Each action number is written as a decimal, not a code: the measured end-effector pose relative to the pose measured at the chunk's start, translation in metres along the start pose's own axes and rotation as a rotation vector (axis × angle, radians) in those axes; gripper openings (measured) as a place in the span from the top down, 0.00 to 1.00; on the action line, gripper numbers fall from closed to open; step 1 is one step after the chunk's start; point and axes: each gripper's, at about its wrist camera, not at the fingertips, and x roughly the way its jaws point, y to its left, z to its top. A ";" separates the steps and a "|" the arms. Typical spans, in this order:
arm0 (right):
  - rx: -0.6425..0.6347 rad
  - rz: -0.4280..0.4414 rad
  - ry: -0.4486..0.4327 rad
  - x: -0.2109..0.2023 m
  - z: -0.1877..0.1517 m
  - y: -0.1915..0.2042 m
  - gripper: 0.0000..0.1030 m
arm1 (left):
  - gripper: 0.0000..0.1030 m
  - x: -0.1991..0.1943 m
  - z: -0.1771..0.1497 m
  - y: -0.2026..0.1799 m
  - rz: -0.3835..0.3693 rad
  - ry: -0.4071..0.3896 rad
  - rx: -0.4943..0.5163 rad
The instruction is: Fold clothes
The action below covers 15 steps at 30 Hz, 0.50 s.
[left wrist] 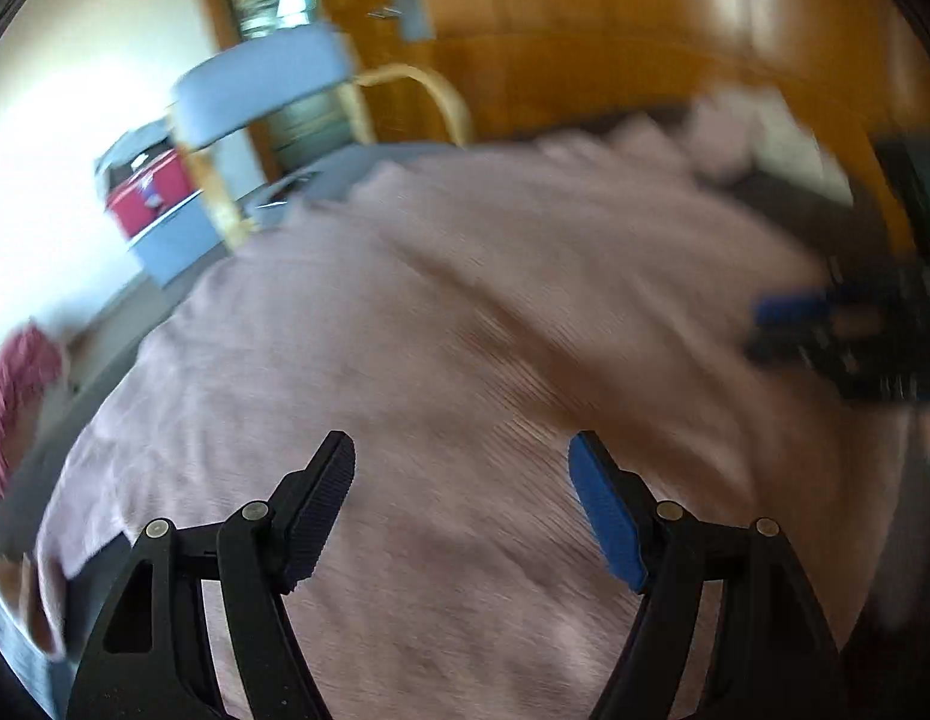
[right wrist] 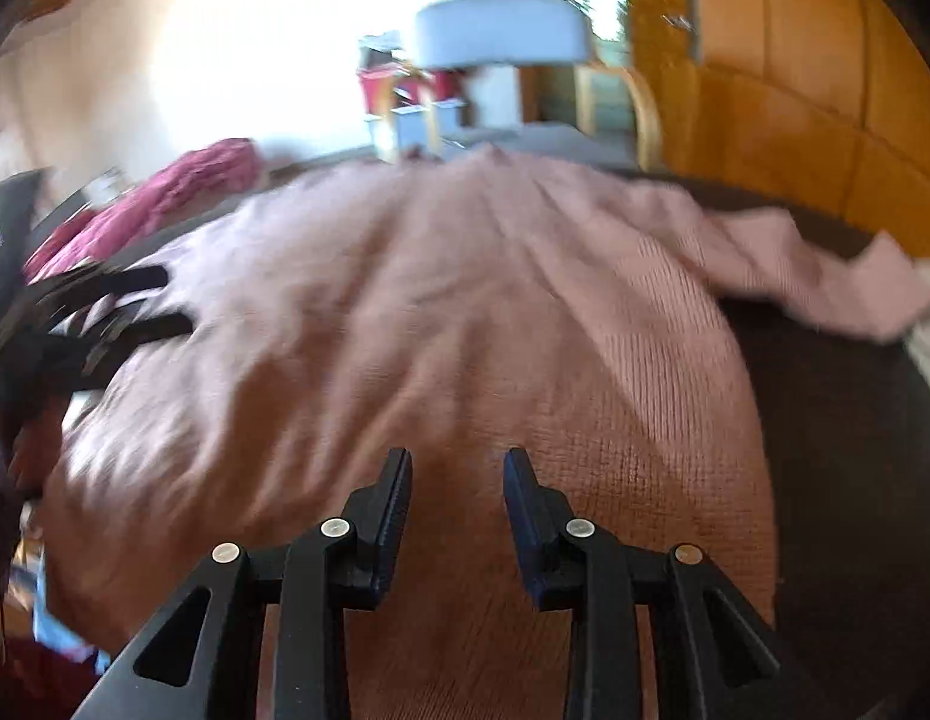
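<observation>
- Left gripper (left wrist: 462,462): jaws wide apart, nothing between them, hovering over the pink knit garment (left wrist: 465,330), near-middle of cloth.
- Right gripper (right wrist: 458,480): jaws at a narrower gap, also empty, over near-right part of same garment; knit weave visible just beyond the tips, contact w/ cloth can't be told.
- Garment spread flat across the dark surface (right wrist: 825,420), prob. a bed or couch; one sleeve (right wrist: 825,276) trailing out far-right, creased & partly twisted.
- Judged step: positioning for a grab before a fold; no fold visible yet.
- Both views motion-blurred, so exact edges & hem hard to place.
- Risks from here:
  - closing mid-panel instead of at an edge → bunching, lopsided fold.
  - narrow right jaws may pinch one layer only, or slip off loose knit.
  - twisted sleeve, if left, likely ends up trapped under the fold.
  - grippers near each other; uneven lift would skew cloth.
- Further out: red cloth (right wrist: 165,198) far-left, chair (right wrist: 501,30) beyond far edge, wood cupboard (right wrist: 795,90) far-right.
</observation>
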 end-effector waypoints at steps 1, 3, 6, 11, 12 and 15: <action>-0.016 -0.012 0.002 0.003 -0.002 0.003 0.70 | 0.25 -0.003 -0.009 -0.009 0.027 -0.021 0.047; -0.104 -0.050 -0.018 0.001 -0.011 0.012 0.70 | 0.26 -0.009 -0.027 -0.028 0.080 -0.062 0.142; -0.160 -0.066 -0.032 -0.009 -0.024 0.009 0.69 | 0.25 -0.020 -0.049 -0.036 0.123 -0.111 0.230; -0.128 -0.019 -0.055 -0.016 -0.031 -0.010 0.68 | 0.21 -0.027 -0.065 -0.019 0.153 -0.132 0.237; -0.134 -0.027 -0.054 -0.016 -0.030 -0.008 0.68 | 0.20 -0.027 -0.065 -0.014 0.138 -0.127 0.216; -0.144 -0.049 -0.046 -0.018 -0.028 -0.004 0.68 | 0.16 -0.026 -0.063 -0.007 0.093 -0.104 0.137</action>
